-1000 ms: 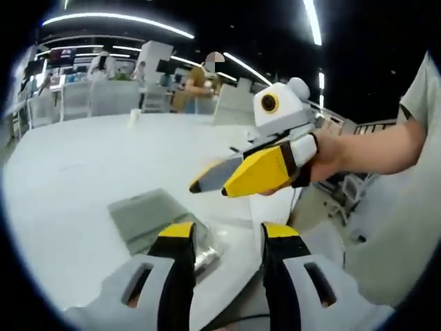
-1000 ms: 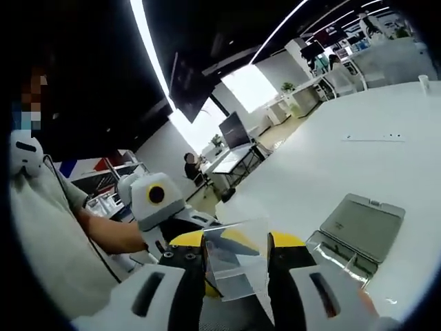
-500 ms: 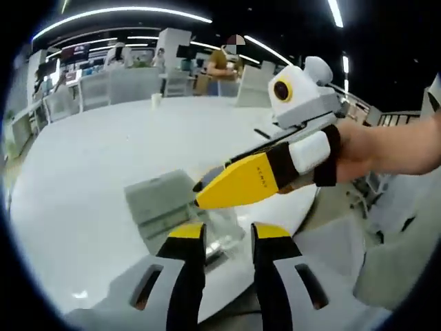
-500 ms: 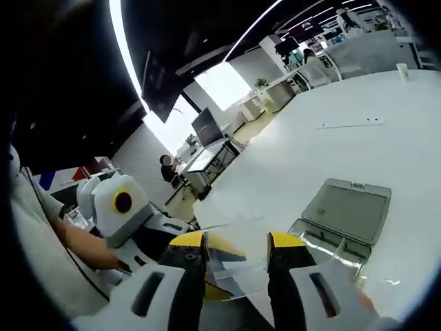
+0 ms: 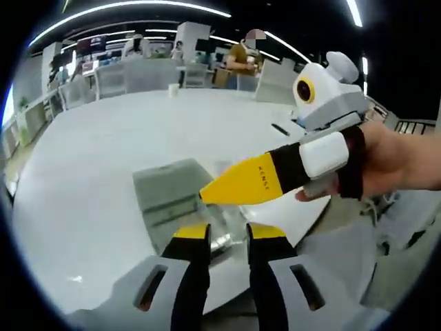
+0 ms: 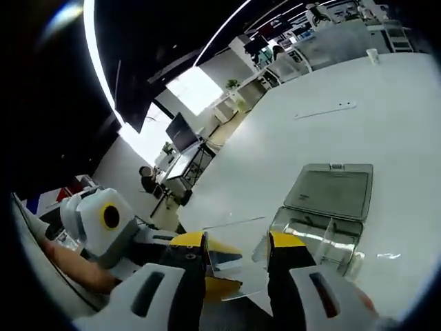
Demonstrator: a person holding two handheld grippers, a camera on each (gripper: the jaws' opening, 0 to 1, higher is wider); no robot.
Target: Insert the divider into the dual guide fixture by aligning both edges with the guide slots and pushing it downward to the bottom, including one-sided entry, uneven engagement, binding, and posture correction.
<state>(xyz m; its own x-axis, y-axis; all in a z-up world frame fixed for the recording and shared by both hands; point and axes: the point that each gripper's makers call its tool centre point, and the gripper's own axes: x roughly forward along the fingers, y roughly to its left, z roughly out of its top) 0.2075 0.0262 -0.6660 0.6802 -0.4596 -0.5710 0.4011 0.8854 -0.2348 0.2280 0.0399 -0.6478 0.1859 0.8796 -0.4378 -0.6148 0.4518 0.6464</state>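
The right gripper (image 6: 227,255) clamps the clear divider (image 6: 231,241) by its near part, carrying it above the fixture (image 6: 324,207) on the table (image 6: 413,110) for slot alignment; the left gripper (image 5: 220,238), jaws slightly apart, holds nothing, free to steady

The table (image 5: 103,152) is a smooth white surface with a soft sheen, catching pale reflections. Ahead of the left hand-held gripper (image 5: 228,238) lies the fixture (image 5: 180,204) — a matt grey lid over a clear, glossy plastic body that glints at its edges. The divider (image 6: 234,238) between the right hand-held gripper's (image 6: 238,245) jaws is a thin transparent sheet, glassy and smooth. Both hand-held grippers look like hard plastic — yellow tips, black and matt white shells.
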